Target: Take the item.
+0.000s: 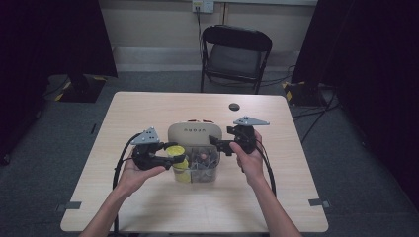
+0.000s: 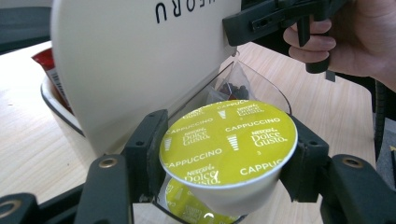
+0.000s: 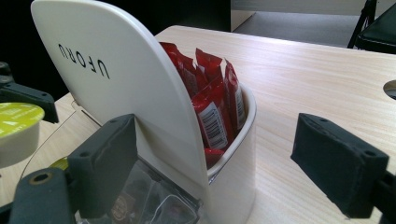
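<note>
High view: left gripper point(image 1: 165, 157) holds a coffee capsule point(image 1: 175, 151) over the left compartment of the organiser box point(image 1: 195, 132), at the middle of the worktop point(image 1: 148, 108). Right gripper point(image 1: 221, 144) sits against the box's right side, level with the raised cream lid point(image 1: 194, 131).

Left gripper view: left fingers point(image 2: 145, 154) clamped on the capsule point(image 2: 229, 144), one pad on each side of the cup just under the rim. Capsule a shade tilted, lid facing up. More capsules of the same kind point(image 2: 189, 207) lie below it in the clear compartment point(image 2: 261, 84).

Right gripper view: right fingers point(image 3: 105, 154) stand wide, straddling the lid point(image 3: 116, 93) edge; the near pad seems to rest on the lid face, the far pad point(image 3: 341, 165) well clear. Nothing gripped. Red sachets point(image 3: 212, 100) stand in the rear compartment behind the lid.

Step in hand, as judged: moving the capsule in or out of the left compartment; which way, cannot tell. To do it well: keep the grip below the rim, travel straight up or down clear of the compartment wall, and let the right gripper hold the lid back so it does not fall on the capsule.

Capsule look: squat white plastic cup, tapering down, lime-green foil top printed with repeated "CAPPUCCINO" and brand marks. Smooth sides, likely to slip if grip loosens.
</note>
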A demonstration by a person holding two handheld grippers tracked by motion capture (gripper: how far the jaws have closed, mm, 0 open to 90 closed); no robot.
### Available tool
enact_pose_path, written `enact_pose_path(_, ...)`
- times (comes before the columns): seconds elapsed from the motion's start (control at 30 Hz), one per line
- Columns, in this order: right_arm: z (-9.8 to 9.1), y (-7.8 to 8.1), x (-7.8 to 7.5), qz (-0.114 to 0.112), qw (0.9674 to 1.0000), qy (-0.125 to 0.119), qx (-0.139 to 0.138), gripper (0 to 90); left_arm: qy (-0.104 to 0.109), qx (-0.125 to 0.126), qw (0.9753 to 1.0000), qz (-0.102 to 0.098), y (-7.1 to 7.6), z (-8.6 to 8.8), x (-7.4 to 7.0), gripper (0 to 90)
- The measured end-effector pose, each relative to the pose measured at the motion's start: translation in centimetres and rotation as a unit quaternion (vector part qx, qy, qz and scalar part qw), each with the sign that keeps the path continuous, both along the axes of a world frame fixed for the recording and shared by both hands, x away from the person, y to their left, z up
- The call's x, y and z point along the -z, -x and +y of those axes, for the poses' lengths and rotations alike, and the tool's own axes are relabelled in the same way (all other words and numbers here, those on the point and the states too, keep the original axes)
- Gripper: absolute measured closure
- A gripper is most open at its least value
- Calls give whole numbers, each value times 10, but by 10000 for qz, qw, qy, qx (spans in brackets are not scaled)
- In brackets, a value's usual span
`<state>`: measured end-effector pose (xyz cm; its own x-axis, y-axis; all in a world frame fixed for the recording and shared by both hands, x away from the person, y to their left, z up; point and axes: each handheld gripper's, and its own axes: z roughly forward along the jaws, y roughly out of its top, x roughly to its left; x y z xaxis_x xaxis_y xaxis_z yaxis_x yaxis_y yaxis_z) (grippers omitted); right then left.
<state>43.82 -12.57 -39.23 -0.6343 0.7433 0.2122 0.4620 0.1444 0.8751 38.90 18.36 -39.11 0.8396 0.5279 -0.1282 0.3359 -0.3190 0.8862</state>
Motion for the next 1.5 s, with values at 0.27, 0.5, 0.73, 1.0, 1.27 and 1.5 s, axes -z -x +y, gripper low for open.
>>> enact_pose_path(0.27, 0, 0, 0, -1, 10000, 13, 3, 138, 75, -57, 9999, -47, 3, 10, -3, 409)
enact_pose_path(0.5, 0, 0, 0, 2, 10000, 11, -1, 138, 81, -154, 9998, -97, 5, 24, -5, 410)
enact_pose_path(0.73, 1, 0, 1, 17, 10000, 14, -9, 137, 50, -286, 9995, -101, 5, 37, -5, 410)
enact_pose_path(1.0, 1, 0, 1, 15, 10000, 14, -18, 136, 14, -473, 9989, -24, 6, 51, 1, 410)
enact_pose_path(1.27, 1, 0, 1, 19, 10000, 13, -17, 135, -54, -676, 9977, 44, 4, 67, 7, 410)
enact_pose_path(1.5, 1, 0, 1, 21, 10000, 13, -14, 134, -116, -892, 9959, 117, 2, 82, 12, 410)
